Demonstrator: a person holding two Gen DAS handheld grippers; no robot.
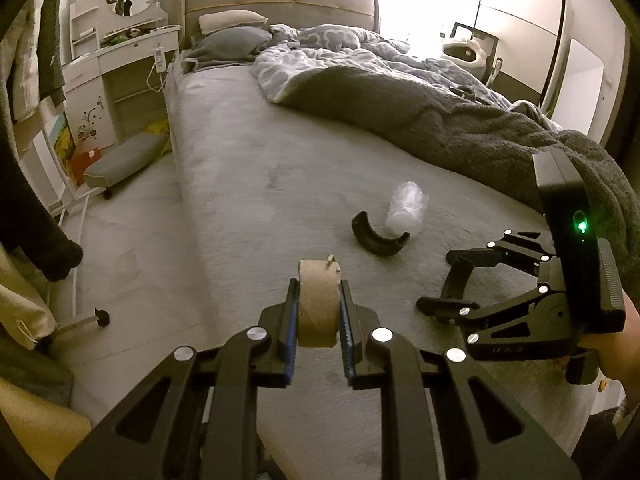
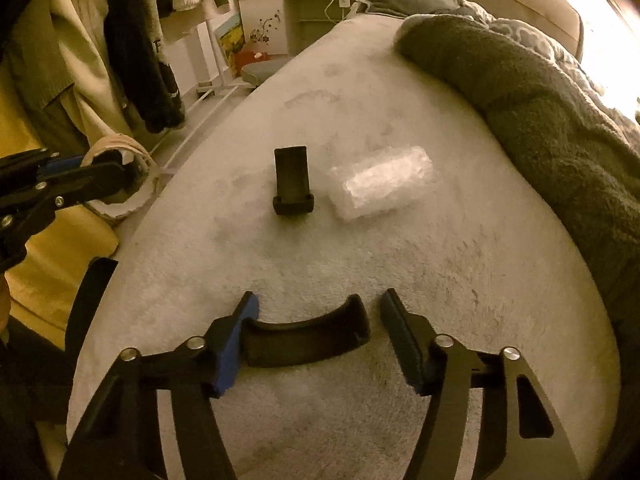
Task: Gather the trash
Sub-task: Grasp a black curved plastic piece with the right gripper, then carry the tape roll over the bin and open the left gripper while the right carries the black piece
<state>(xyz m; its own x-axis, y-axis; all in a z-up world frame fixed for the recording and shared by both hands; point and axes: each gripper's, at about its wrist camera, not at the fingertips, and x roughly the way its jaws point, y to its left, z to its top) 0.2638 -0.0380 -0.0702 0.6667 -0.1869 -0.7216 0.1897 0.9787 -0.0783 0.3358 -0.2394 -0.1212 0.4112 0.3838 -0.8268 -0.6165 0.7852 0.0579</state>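
Between the spread fingers of the right gripper (image 2: 318, 334) lay a curved black plastic piece (image 2: 306, 338), close to the near edge of the bed (image 2: 460, 280). The jaws stood wide open around it; the left finger seemed to touch one end of the piece, while the right finger was apart from the other end, so nothing was gripped yet. This piece looked stiff and light, with a smooth surface, so I judged it could slip. A hold across its narrow width, near the middle of the arc, seemed safer than across its long ends.

Over the near left edge of the bed, the left gripper (image 1: 319, 306) was closed on a cardboard roll (image 1: 318, 304), which stood upright between the blue pads. Cardboard is light and can be crushed, so only soft pressure was needed.

Further toward the middle of the bed lay a second black piece (image 2: 293, 182), and just beside it on the right a clear crumpled plastic wrap (image 2: 382, 182). The wrap looked very light and soft, so any fold would do for a grip. Behind them, along the right side, a grey blanket (image 2: 540, 120) was bunched up.
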